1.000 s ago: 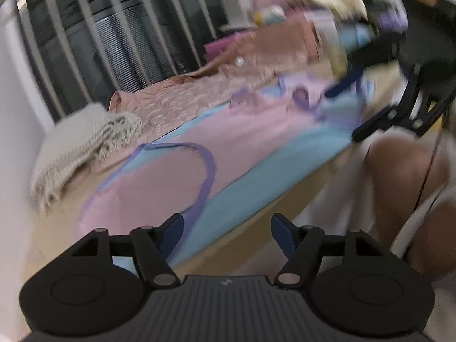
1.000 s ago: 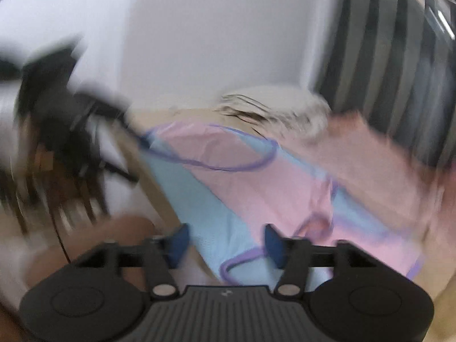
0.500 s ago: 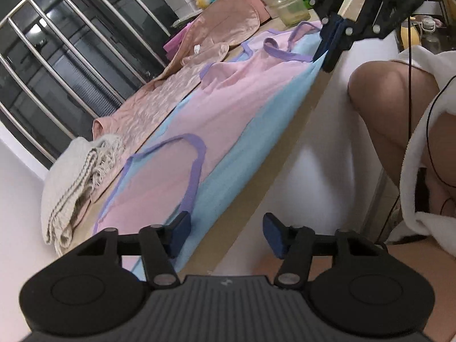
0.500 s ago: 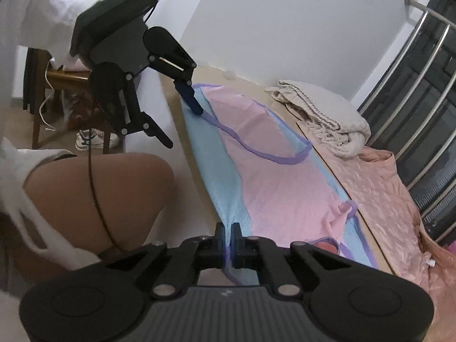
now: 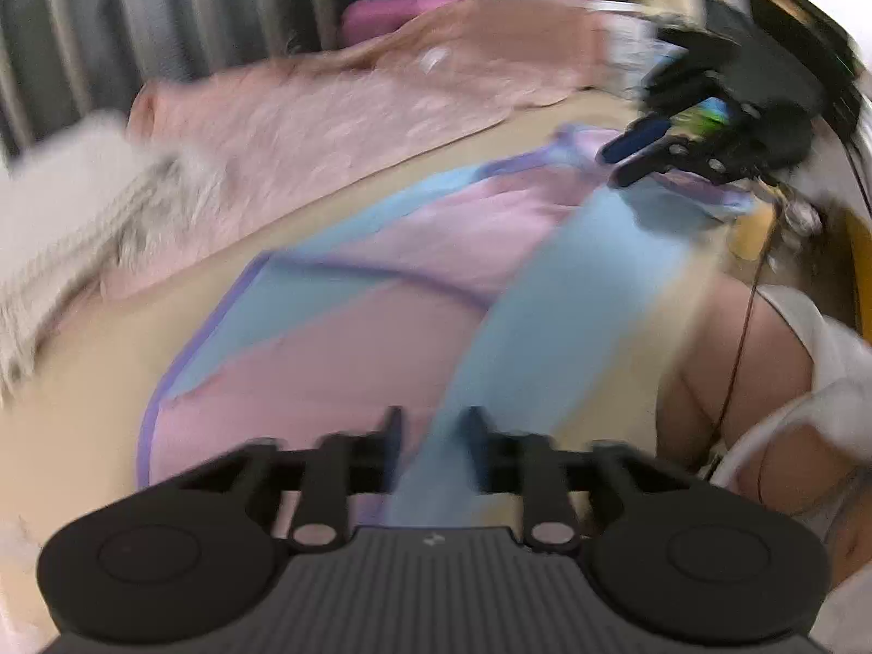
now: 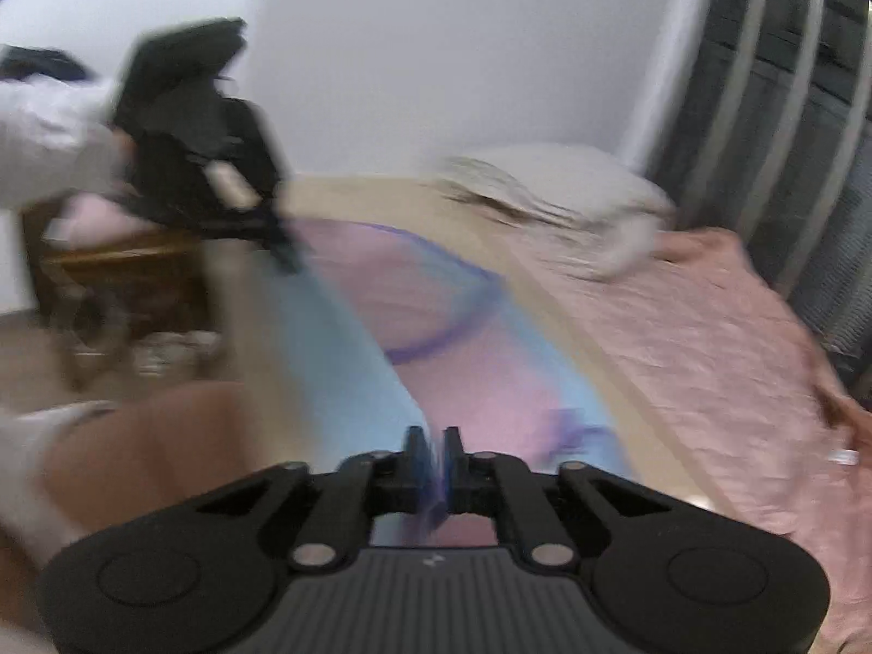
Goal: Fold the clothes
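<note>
Left gripper point(image 5: 433, 425) closing, pinching garment's point(image 5: 338, 370) blue edge; right gripper point(image 6: 433, 447) nearly shut, jaws just reopening slightly, clamped on same edge. Beyond fingertips: pink quilted fabric point(image 6: 681, 338), cream knit point(image 6: 561, 180).

Your left hand-held gripper point(image 5: 433, 428) fills the bottom of the left wrist view. Its body is black with fine ridges down the middle, a small pale mark on top, and a big round disc on each side. Two silver screws shine where the black finger arms join. The right hand-held gripper point(image 6: 433, 449) looks the same, with blue pads on its fingers point(image 6: 415, 449). You wear a white sleeve point(image 6: 49, 136) at the upper left of the right wrist view. A thin dark cable point(image 5: 744, 321) hangs down at the right of the left wrist view, beside your white clothing.
</note>
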`<action>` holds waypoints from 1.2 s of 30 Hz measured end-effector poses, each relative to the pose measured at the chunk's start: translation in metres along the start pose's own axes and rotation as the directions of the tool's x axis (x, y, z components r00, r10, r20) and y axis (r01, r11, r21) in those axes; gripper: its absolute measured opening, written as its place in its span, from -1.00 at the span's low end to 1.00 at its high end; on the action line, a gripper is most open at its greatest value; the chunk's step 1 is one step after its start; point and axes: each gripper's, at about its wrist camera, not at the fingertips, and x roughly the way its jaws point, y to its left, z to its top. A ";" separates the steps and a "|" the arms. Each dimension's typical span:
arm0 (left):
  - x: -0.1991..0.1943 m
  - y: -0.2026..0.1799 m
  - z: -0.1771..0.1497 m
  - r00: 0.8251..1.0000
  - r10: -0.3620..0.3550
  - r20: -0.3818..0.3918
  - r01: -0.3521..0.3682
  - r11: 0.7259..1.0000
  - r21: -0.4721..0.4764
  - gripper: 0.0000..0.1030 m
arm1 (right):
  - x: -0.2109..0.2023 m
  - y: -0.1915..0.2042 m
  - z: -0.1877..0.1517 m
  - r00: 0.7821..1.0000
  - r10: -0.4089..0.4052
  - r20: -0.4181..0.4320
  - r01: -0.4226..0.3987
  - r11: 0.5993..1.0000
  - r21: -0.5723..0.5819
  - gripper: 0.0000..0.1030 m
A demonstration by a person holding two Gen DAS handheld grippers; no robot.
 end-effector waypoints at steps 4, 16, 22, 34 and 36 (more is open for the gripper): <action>-0.011 0.048 -0.023 0.995 -0.089 0.049 0.098 0.967 -0.236 -0.28 | -0.020 -0.014 -0.020 0.993 -0.115 -0.020 0.116 0.991 0.071 -0.53; -0.017 0.033 -0.057 0.995 -0.010 0.098 0.032 0.974 -0.226 -0.89 | -0.064 0.012 -0.107 0.997 -0.028 -0.066 0.044 0.962 0.270 -0.86; -0.035 0.032 -0.074 0.994 0.051 0.101 -0.025 0.970 -0.241 -0.95 | -0.083 0.007 -0.107 0.992 0.105 -0.064 -0.081 0.952 0.295 -0.93; -0.022 0.054 -0.036 0.979 0.161 0.121 -0.124 0.956 -0.266 -0.88 | -0.041 -0.022 -0.075 0.968 -0.139 -0.210 0.176 0.969 0.172 -0.44; -0.028 0.057 -0.046 0.980 0.149 0.132 -0.102 0.946 -0.309 -0.75 | -0.045 -0.014 -0.075 0.963 -0.183 -0.198 0.214 0.965 0.151 -0.26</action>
